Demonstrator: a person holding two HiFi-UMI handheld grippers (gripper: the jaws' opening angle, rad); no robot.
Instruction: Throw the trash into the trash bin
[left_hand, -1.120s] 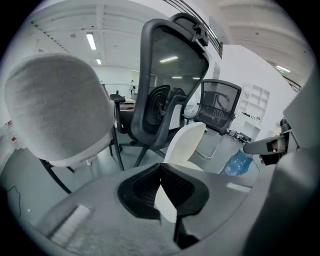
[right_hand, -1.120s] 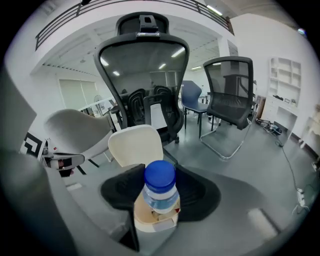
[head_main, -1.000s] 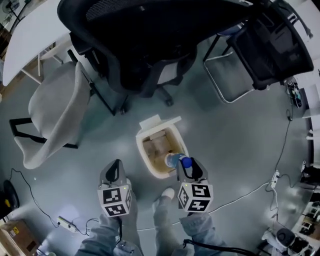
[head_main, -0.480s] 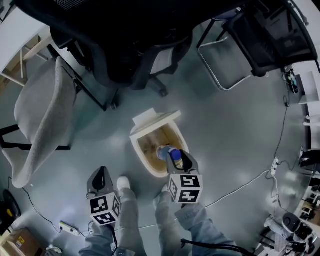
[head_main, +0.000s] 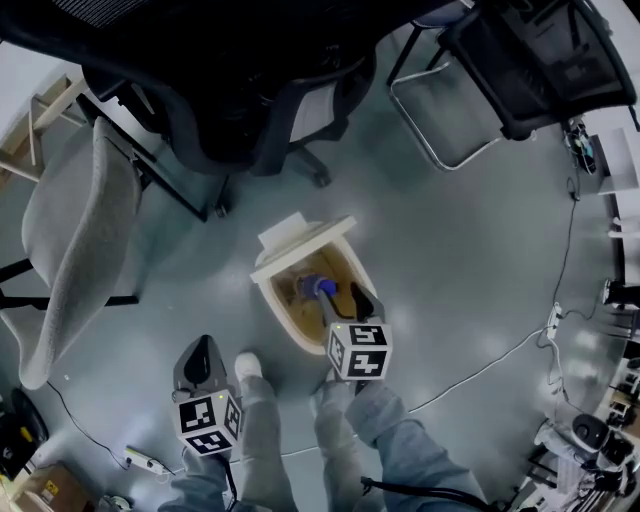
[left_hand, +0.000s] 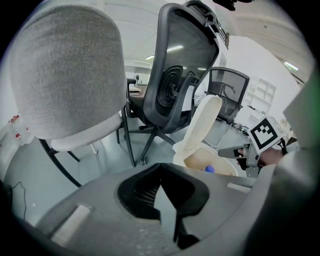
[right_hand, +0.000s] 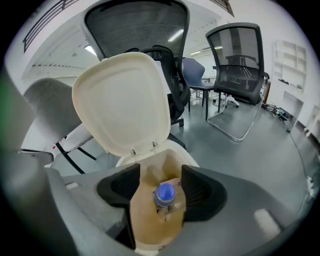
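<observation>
A cream trash bin (head_main: 276, 303) stands on the floor with its lid (head_main: 291, 236) flipped up. My right gripper (head_main: 343, 300) hangs over the bin's mouth. Its jaws have just been opening and now stand wide. A clear bottle with a blue cap (right_hand: 164, 195) sits between them inside the bin, touching neither pad. The head view shows the bottle (head_main: 318, 288) just past the fingertips, above brown cardboard in the bin. My left gripper (head_main: 200, 352) is off to the bin's left, shut and empty. From the left gripper view, the bin (left_hand: 196, 156) and the blue cap (left_hand: 209, 169) lie ahead to the right.
A grey upholstered chair (head_main: 70, 240) stands at the left, a black mesh office chair (head_main: 230, 90) behind the bin, and a black sled-base chair (head_main: 520, 60) at the back right. Cables and a power strip (head_main: 553, 322) lie on the floor to the right. The person's shoes (head_main: 247, 365) are beside the bin.
My right gripper has sunk toward the bin's mouth and its jaws have spread. The bottle now sits lower, inside the bin and free of the pads. My left gripper has dropped a little.
</observation>
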